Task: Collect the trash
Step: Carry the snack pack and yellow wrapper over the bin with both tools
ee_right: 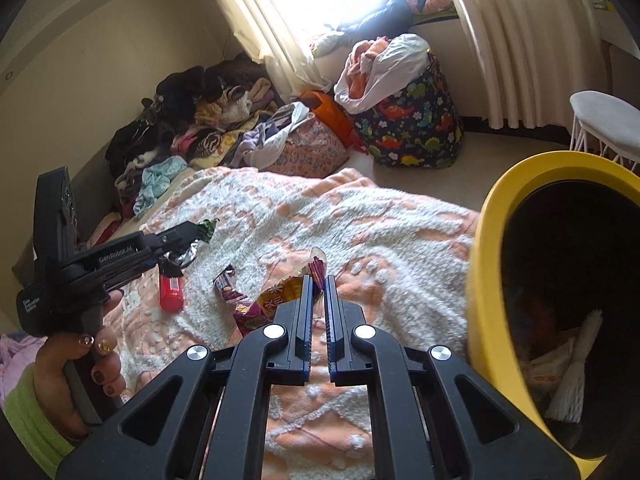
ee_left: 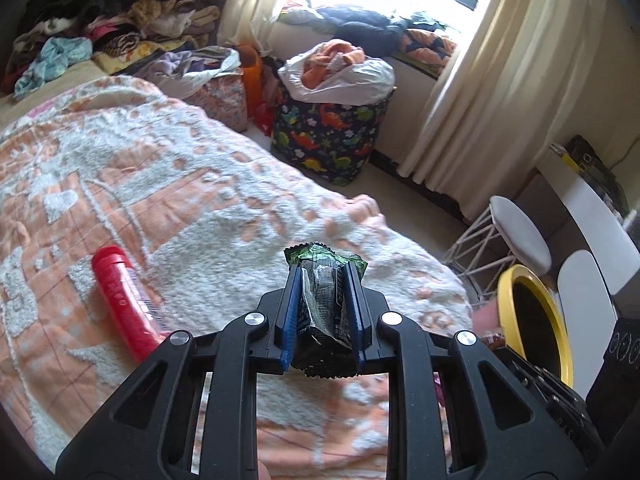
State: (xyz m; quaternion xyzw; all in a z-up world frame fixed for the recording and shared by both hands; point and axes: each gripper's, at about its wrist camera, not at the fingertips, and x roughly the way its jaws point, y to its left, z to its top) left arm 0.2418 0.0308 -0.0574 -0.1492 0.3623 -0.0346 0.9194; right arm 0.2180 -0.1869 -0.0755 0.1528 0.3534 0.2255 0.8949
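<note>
The left gripper (ee_left: 325, 276) has its blue-lined jaws clamped on a crumpled green and black foil wrapper (ee_left: 324, 304), which sticks out past the fingertips and hangs a little behind the pads. It is held above a fluffy white and orange blanket (ee_left: 168, 184) spread over a bed. In the right wrist view the same gripper appears side-on at the left, gripped by a person's hand (ee_right: 86, 356) with painted nails and a green sleeve cuff.

The right gripper (ee_right: 319, 280) has its jaws drawn almost together, pinching the torn edge of a purple and yellow snack packet (ee_right: 268, 304) whose body hangs to the left of the fingers, over the blanket. Just beside it on the blanket lies a small dark wrapper (ee_right: 226, 286), and further left a red tube with a red cap (ee_left: 124, 304) lies on its side.

To the right of both grippers, close by, stands a yellow bin (ee_right: 486, 264) with a dark inside; pale paper scraps show at its bottom. Beyond the bed are a dinosaur-print fabric bag (ee_left: 332, 136) stuffed with laundry, a heap of clothes (ee_left: 100, 32) against the wall, cream curtains (ee_left: 492, 92) by a bright window, and a white stool (ee_left: 520, 236)
</note>
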